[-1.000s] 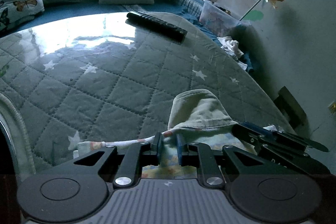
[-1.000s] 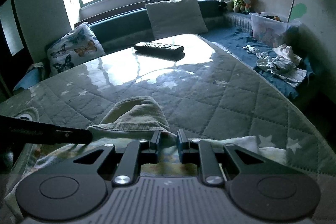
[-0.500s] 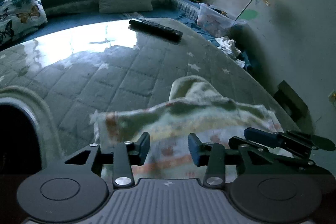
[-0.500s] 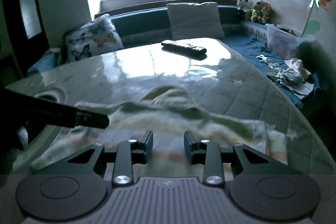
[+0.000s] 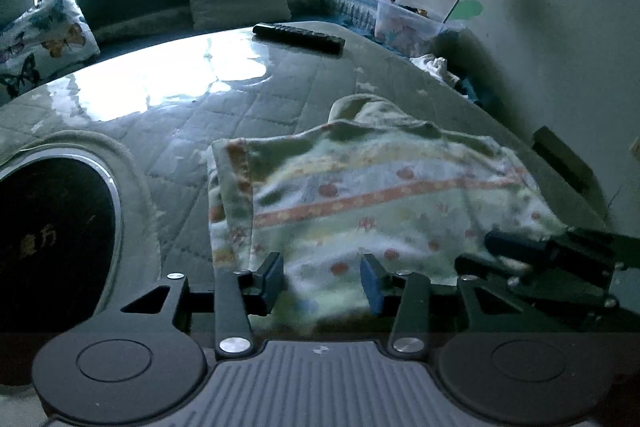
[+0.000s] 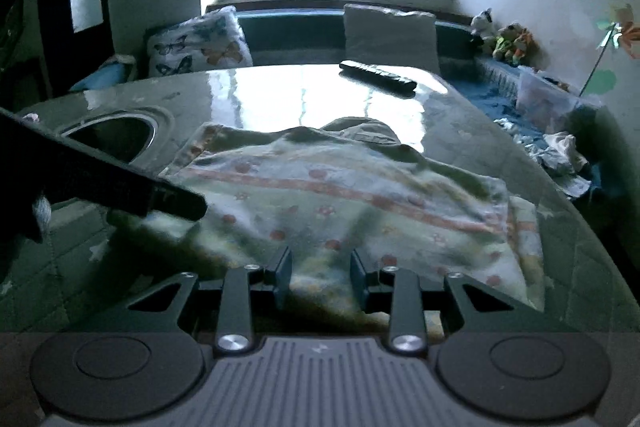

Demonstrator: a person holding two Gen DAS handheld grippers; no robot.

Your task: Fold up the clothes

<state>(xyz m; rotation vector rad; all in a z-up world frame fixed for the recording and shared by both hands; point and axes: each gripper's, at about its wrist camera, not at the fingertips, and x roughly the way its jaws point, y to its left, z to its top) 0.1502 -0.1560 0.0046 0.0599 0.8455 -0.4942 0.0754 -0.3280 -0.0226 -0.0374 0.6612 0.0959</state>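
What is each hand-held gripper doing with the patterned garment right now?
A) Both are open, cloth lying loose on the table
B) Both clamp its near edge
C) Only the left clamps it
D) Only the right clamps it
A: the left hand-held gripper and right hand-held gripper both show wide gaps, with the patterned garment spread on the table.
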